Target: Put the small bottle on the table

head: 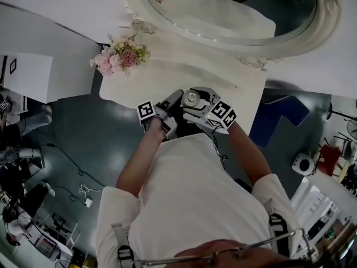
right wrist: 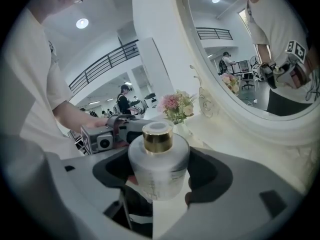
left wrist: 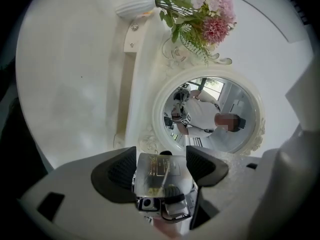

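The small bottle (right wrist: 159, 169) is round and frosted, with a gold cap. It stands upright between the pads of my right gripper (right wrist: 159, 180), which is shut on its body. My left gripper (left wrist: 161, 165) faces it from the other side. The bottle (left wrist: 159, 173) fills that gap too, with both dark pads against it. In the head view the two grippers meet in front of the person's chest, at the near edge of the white dressing table (head: 167, 74), with the bottle's cap (head: 191, 98) between them. The left gripper's camera housing (right wrist: 98, 140) shows just left of the bottle.
A vase of pink flowers (head: 120, 56) stands at the table's left end. A large oval mirror (head: 223, 10) in a white ornate frame rises behind the tabletop. Dark floor with cables lies to the left, and a blue chair (head: 279, 119) to the right.
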The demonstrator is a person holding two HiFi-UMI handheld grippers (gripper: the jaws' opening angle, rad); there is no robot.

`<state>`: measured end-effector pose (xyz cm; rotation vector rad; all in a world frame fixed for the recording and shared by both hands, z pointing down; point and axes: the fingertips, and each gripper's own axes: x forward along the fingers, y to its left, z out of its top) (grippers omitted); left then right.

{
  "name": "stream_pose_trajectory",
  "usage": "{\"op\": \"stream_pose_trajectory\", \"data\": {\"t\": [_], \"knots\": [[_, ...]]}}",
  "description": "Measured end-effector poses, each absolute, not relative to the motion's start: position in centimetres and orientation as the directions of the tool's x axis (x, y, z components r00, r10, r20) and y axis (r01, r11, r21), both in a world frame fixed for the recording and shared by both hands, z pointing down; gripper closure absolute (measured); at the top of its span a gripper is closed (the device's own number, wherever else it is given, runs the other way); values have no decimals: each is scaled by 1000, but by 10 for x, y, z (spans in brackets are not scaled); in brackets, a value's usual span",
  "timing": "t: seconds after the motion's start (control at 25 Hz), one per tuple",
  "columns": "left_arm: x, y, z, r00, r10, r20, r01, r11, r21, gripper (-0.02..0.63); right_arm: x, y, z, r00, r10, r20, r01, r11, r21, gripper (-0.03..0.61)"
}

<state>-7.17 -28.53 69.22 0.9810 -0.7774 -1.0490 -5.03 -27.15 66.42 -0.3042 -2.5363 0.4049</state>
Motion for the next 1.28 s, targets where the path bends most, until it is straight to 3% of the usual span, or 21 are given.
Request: {"op": "stream_pose_trajectory", "data": {"t": [0.4,0.84,1.28], "knots": [[-86,-274,723,305,-941,145,274,233,933,310,-60,-319,729,-830,187,525,-12,936,-352,238],[-82,-264,730,297,-945,139,334,239,912,311,-77,-342,827,-791,63,608,-189,920,-342,238],[-66,-266,743,327,-936,128,364,250,897,313,-89,-345,871,-755,45,654,-182,944,-275,238]]}}
